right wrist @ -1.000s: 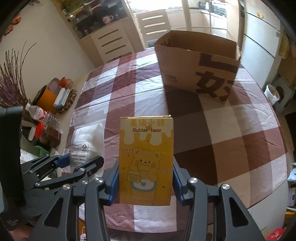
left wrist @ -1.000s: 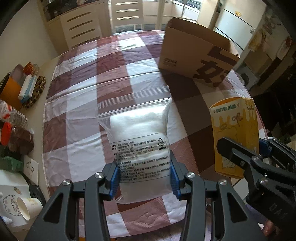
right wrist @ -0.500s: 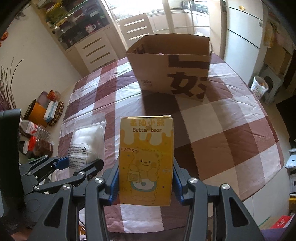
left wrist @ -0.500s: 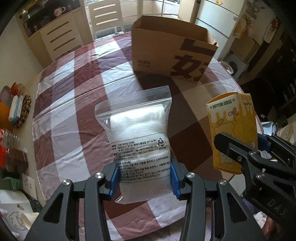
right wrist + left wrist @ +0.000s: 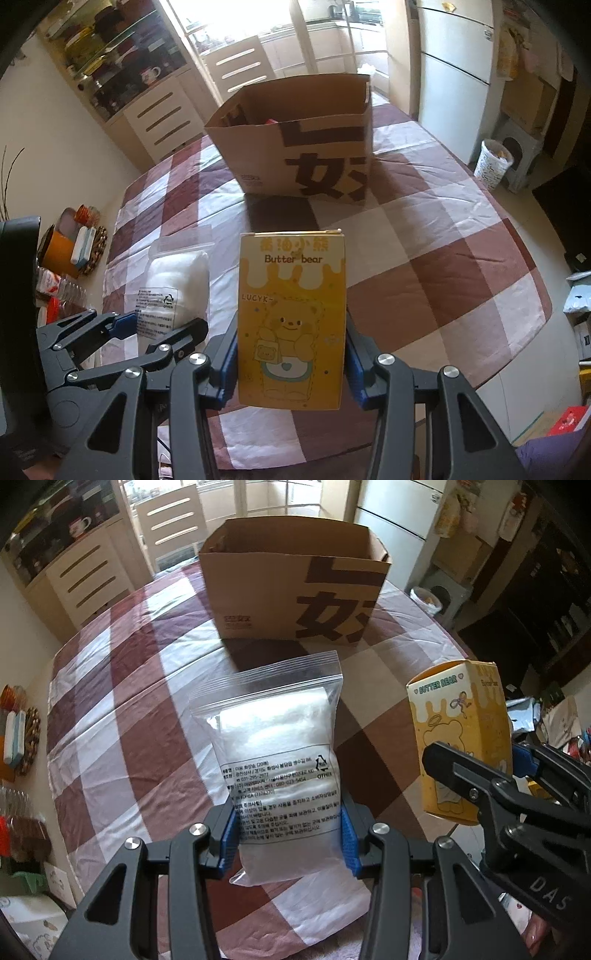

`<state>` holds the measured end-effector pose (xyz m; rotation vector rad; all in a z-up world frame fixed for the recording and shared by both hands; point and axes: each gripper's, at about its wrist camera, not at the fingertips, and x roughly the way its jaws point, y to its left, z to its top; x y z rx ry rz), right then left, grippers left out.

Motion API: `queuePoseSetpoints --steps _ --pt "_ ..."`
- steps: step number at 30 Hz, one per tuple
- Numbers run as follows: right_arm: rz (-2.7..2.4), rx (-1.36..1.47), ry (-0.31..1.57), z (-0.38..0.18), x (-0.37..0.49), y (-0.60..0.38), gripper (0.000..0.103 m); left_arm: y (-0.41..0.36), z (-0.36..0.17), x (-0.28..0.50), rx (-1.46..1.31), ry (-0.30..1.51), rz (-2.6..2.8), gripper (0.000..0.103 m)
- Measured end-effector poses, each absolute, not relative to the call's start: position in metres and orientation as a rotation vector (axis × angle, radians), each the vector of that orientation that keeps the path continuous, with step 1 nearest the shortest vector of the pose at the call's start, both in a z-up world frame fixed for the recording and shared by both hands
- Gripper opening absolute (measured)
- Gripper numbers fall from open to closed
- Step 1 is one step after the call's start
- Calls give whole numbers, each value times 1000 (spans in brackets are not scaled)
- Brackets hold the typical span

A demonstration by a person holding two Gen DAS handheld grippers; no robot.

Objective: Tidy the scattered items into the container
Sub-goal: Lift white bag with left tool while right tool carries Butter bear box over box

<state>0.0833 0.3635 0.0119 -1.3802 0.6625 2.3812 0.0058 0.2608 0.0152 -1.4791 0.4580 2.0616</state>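
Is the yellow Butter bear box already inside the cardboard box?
No, the right tongs hold the Butter bear box above the table, short of the cardboard box.

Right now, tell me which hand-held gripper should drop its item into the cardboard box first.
Probably the right hand-held gripper. Its rigid yellow Butter bear carton faces the cardboard box, whose open top shows from its view. The left hand-held gripper holds a floppy zip bag.

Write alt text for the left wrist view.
The left gripper grips a clear zip bag of white padding above a checked tablecloth. An open cardboard box stands ahead; at right, the right gripper holds a yellow carton.
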Motion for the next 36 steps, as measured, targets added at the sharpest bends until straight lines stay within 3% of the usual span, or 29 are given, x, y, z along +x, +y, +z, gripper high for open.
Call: queuePoseSetpoints --steps 15,36 --pt "2315 -1366 696 4 81 388 48 288 6 -6 -1472 500 1991 46" --pt "2342 -1450 680 -19 8 430 48 317 -18 -76 -1545 491 2003 46"
